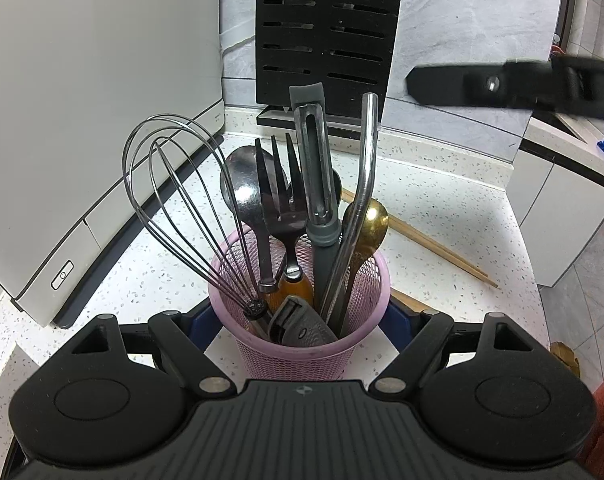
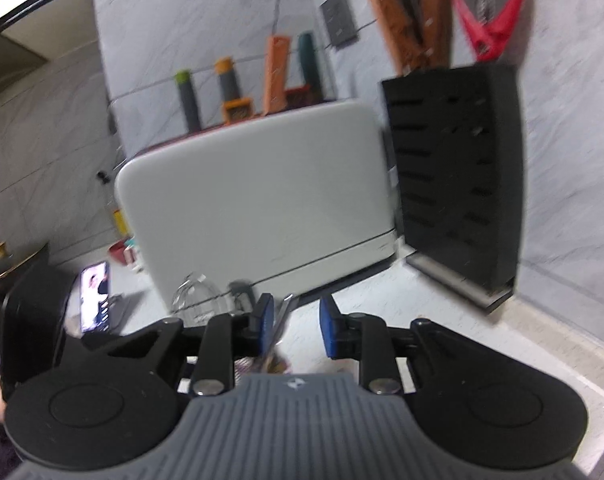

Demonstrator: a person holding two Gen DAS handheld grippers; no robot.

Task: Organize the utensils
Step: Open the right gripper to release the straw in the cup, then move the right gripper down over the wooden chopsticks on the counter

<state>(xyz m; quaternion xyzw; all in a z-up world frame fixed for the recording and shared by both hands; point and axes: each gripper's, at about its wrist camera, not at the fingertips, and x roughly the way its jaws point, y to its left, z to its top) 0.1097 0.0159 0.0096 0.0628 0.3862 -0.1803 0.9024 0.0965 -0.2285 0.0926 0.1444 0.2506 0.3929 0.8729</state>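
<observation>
The left hand-held gripper (image 1: 300, 320) clamps the pink utensil basket (image 1: 302, 344) at lower centre, steadying it on the bench (image 1: 442, 216); the right hand-held gripper (image 2: 292, 326), blurred, apparently gapes empty.

Open right tool (image 2: 292, 326) before white appliance (image 2: 254, 196)

I can read one sign, a power symbol on the appliance (image 1: 102, 152) button (image 1: 62, 275); its side print seems too small to read.
</observation>
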